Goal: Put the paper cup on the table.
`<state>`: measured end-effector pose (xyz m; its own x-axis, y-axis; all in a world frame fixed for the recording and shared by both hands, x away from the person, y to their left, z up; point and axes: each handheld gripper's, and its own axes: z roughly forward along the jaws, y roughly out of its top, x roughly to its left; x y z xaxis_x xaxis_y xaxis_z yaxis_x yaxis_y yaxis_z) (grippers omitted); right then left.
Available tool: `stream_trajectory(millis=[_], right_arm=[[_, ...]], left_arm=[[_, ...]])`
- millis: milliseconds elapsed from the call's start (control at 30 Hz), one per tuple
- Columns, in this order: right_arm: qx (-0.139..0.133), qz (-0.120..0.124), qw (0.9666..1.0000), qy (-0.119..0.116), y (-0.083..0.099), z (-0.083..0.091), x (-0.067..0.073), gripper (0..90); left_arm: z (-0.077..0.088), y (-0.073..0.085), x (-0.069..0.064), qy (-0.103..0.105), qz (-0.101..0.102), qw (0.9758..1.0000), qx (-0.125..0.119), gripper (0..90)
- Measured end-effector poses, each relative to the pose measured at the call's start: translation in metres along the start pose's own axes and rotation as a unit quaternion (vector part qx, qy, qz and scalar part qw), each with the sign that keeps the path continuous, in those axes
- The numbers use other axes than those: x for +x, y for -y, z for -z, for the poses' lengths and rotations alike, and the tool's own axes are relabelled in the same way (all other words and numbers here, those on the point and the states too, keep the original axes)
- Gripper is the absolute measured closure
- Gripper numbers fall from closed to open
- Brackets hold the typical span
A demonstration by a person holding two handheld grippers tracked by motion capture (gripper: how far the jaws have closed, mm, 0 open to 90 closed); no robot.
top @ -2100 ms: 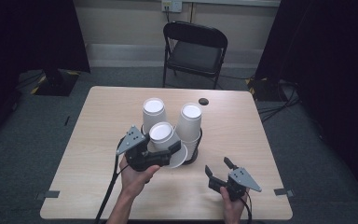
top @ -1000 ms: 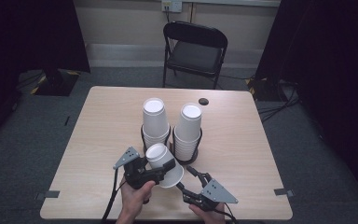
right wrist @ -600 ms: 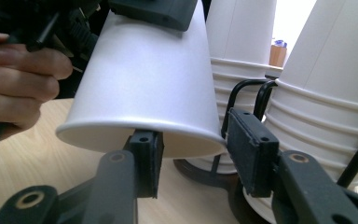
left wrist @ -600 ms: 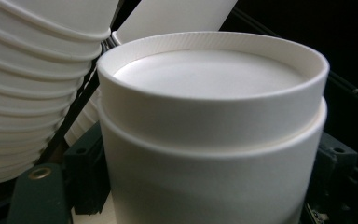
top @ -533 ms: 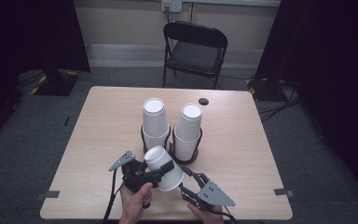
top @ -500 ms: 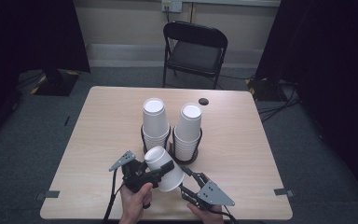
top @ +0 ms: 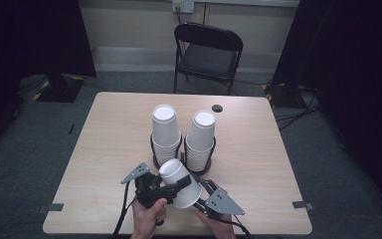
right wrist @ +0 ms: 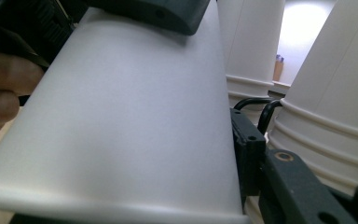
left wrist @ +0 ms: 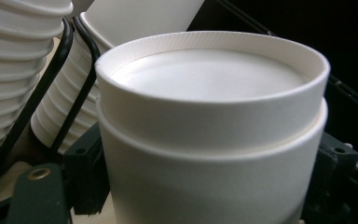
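Holding nested paper cups (top: 179, 182) tilted above the near tabletop (top: 104, 149) edge: your left gripper (top: 171, 186) has its fingers clamped across them, right gripper (top: 204, 191) fingers flank the wall; grip unclear. Light, crushable, slick — squeeze near rims. Cup stacks (top: 165, 133) stand just beyond; open room lies right.
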<state>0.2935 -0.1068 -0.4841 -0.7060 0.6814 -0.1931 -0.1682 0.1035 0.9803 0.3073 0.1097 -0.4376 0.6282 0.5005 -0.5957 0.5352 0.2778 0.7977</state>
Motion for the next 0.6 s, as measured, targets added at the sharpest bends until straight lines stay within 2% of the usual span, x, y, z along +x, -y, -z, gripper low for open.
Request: stream_trajectory(millis=[100, 233, 433, 533, 600], right_arm=[[-0.002, -0.004, 1.0, 0.008, 0.0003, 0.0013, -0.0016, 74.7], [-0.013, -0.011, 0.9998, 0.013, -0.0006, 0.003, -0.005, 79.8], [-0.022, -0.006, 0.9997, 0.008, -0.0016, 0.0043, -0.0033, 84.2], [-0.022, 0.001, 0.9997, 0.011, -0.002, 0.0048, -0.003, 84.8], [-0.026, 0.0, 0.9996, 0.009, -0.002, 0.005, -0.0035, 85.1]], left_arm=[[-0.0001, -0.0011, 0.0018, 0.001, -0.002, 1.0, 0.008, 18.0], [-0.0003, -0.003, 0.0051, 0.008, 0.003, 0.9998, 0.017, 15.1], [0.0001, -0.0052, 0.0066, 0.008, -0.003, 0.9998, 0.017, 12.1], [0.001, -0.0057, 0.0061, 0.008, 0.002, 0.9997, 0.021, 11.8], [0.0013, -0.0059, 0.005, 0.005, -0.007, 0.9998, 0.018, 11.1]])
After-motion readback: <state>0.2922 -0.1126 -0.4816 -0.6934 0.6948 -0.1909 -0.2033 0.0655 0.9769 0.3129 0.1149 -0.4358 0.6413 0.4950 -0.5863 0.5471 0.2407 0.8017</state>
